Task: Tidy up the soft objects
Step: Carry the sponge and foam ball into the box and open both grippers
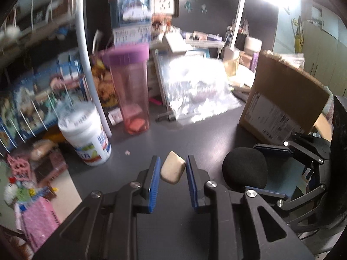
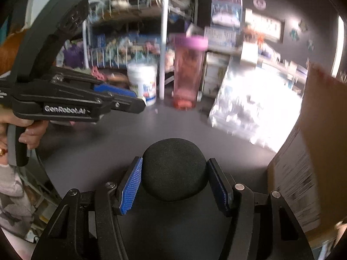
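Left gripper [image 1: 173,169] is clamped narrow on a beige soft block [image 1: 172,170], low centre of the left wrist view, above the dark table [image 1: 195,134]. Right gripper [image 2: 174,173] sits wider, blue pads against both sides of a black foam ball [image 2: 174,169], lower centre of the right wrist view. The ball also shows lower right in the left view, just beside the block but apart from it.

What we see around:
- pink tumbler [image 1: 133,91] with a purple lid, centre-left, upright, something pinkish at its bottom
- white tub [image 1: 85,134] left of it, near the table edge
- white pole [image 1: 86,49] rising between tub and tumbler
- crinkled clear plastic bag [image 1: 199,93] at centre, blown out by glare
- cardboard box [image 1: 284,99] at right, close to the right gripper's side; it fills the right edge of the right view
- cluttered shelves behind, too blurred to read

Table ahead of both grippers is bare up to the tumbler.
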Tool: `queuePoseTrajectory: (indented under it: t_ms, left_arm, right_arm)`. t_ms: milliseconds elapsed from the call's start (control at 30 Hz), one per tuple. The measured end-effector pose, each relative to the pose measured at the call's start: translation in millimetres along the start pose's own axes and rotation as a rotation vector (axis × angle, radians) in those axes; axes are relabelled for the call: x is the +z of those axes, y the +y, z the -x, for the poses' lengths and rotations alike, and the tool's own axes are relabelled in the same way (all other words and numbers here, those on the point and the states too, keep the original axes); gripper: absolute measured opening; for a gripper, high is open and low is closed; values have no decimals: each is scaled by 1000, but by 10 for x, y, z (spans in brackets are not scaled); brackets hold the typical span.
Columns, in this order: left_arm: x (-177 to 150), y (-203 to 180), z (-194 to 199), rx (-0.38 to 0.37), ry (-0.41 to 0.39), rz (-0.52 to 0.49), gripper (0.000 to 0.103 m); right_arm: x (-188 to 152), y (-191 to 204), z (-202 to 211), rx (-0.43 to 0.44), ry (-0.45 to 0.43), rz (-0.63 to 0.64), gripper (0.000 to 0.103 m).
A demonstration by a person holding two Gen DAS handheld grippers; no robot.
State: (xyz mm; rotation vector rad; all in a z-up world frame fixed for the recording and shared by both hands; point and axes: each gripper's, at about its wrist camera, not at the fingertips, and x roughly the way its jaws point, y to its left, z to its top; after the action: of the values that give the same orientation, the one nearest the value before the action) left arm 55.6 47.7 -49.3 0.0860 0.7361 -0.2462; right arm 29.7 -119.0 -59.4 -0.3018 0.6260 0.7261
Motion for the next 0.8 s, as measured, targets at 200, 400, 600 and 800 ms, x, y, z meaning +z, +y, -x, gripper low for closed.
queuePoseTrajectory:
  t_ms: [200, 400, 600, 800]
  left_arm:
    - [326, -201, 420, -18, -103, -44, 21]
    - [696, -526, 683, -54, -179, -99, 21]
    - [1029, -987, 692, -104, -210, -174, 21]
    - [1297, -1538, 459, -172, -202, -249, 21]
  right_arm:
    - [301, -3, 542, -17, -155, 51, 56]
    - [471, -171, 959, -63, -260, 65, 56]
    - [435, -569, 1307, -166, -331, 39, 56]
    - [272, -1026, 1547, -228, -340, -31, 56]
